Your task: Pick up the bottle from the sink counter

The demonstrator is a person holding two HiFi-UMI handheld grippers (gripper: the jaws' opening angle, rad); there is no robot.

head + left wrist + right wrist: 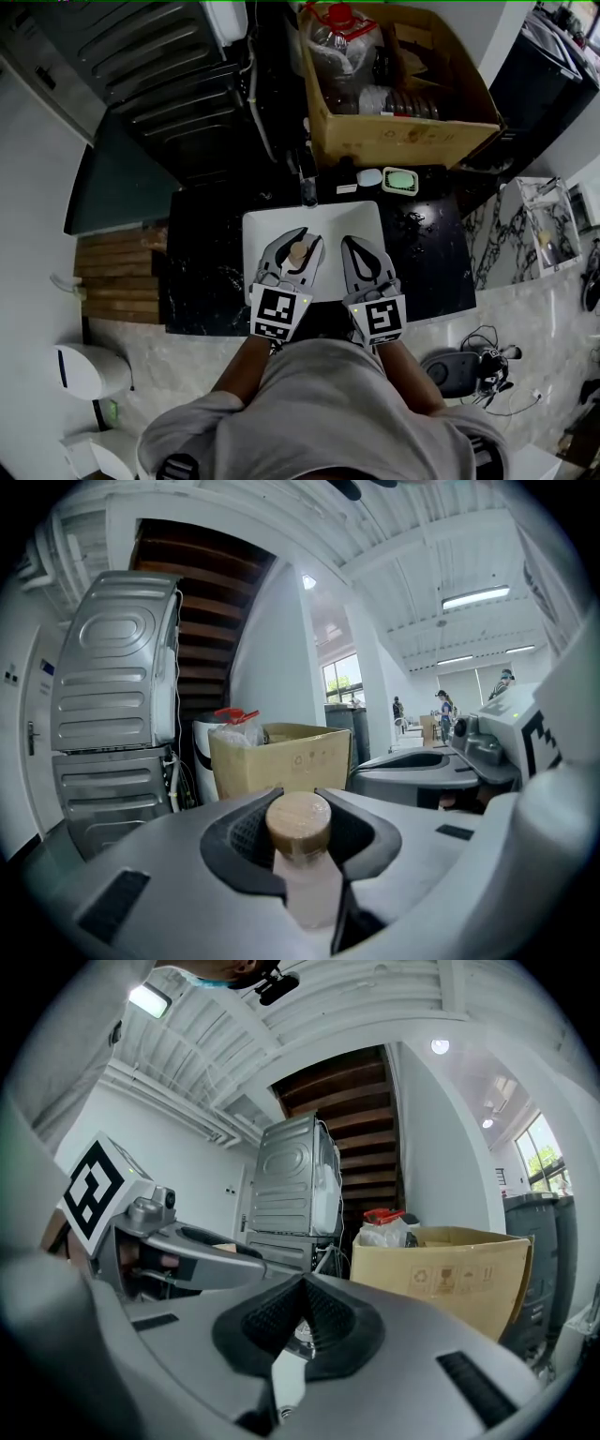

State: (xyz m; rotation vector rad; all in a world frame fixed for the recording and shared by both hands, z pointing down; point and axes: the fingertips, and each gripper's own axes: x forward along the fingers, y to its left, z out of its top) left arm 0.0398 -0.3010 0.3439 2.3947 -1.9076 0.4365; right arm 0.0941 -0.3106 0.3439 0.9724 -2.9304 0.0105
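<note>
A small pale bottle point(314, 885) with a round tan cap point(298, 251) stands upright between the jaws of my left gripper point(298, 799), which is shut on it just below the cap. In the head view the left gripper point(302, 240) hangs over the white sink basin point(323, 217), with the bottle lifted off the black counter point(202, 272). My right gripper point(354, 244) is beside it on the right, over the same basin. Its jaws point(302, 1286) meet at the tips with nothing between them.
A chrome faucet point(307, 187) stands behind the basin, with a green soap dish point(400, 179) and a white bar point(369, 177) to its right. A cardboard box point(403, 131) with plastic bottles sits further back. Stacked grey machines point(112, 714) stand at the left.
</note>
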